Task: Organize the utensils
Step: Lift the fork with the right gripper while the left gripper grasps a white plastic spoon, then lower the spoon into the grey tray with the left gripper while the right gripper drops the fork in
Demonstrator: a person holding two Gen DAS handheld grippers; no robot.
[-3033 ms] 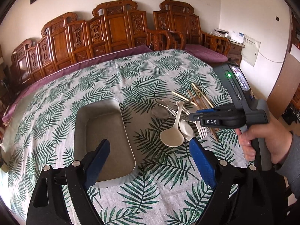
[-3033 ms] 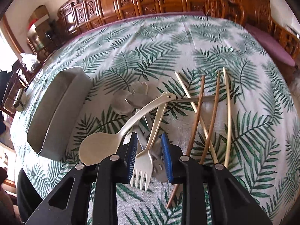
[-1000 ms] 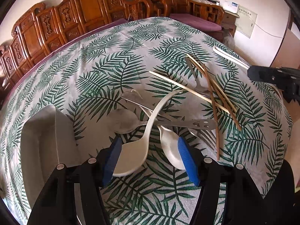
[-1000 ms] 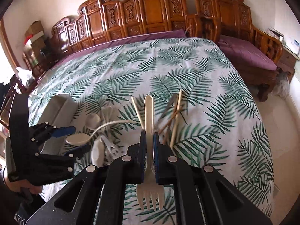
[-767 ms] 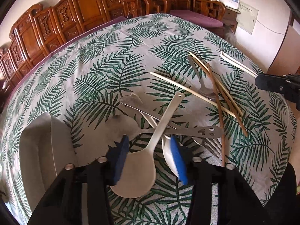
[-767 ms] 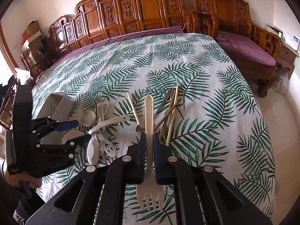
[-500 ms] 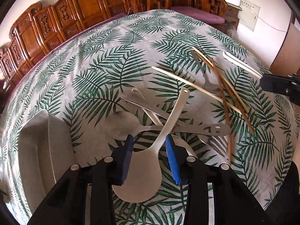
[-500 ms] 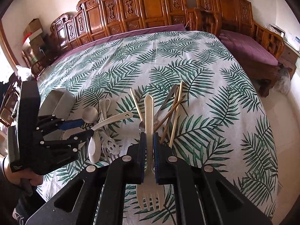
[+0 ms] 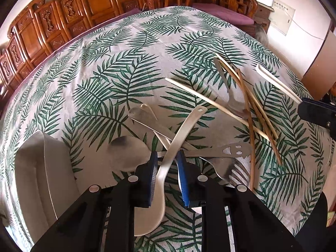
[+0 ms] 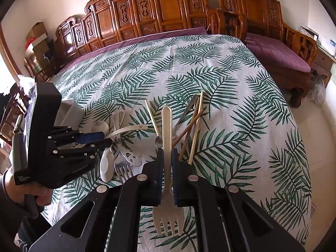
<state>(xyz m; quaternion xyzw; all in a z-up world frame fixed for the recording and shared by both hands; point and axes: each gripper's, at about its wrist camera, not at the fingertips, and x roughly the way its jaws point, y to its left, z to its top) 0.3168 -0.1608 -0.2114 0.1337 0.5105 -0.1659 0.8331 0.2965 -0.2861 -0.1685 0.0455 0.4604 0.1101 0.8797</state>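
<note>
Cream plastic spoon [image 9: 168,163] sat pinched in my left gripper [image 9: 167,174], handle pointing forward-right, bowl behind; right gripper [image 10: 167,168] clamped the cream fork [image 10: 167,168]; grey tray [image 9: 31,168] lay left.

Left view looking from low and close, just above the desk [image 9: 147,48], facing the wooden chairs [image 9: 63,16]. Right view looking from higher and farther back. Both showing the same pile of utensils [image 10: 130,147] and leafy cloth.

Showing green palm leaves on a white surface [image 9: 130,48], a cream fork [image 10: 167,189], blue pads [image 9: 152,176], a grey tray [image 9: 31,168].
</note>
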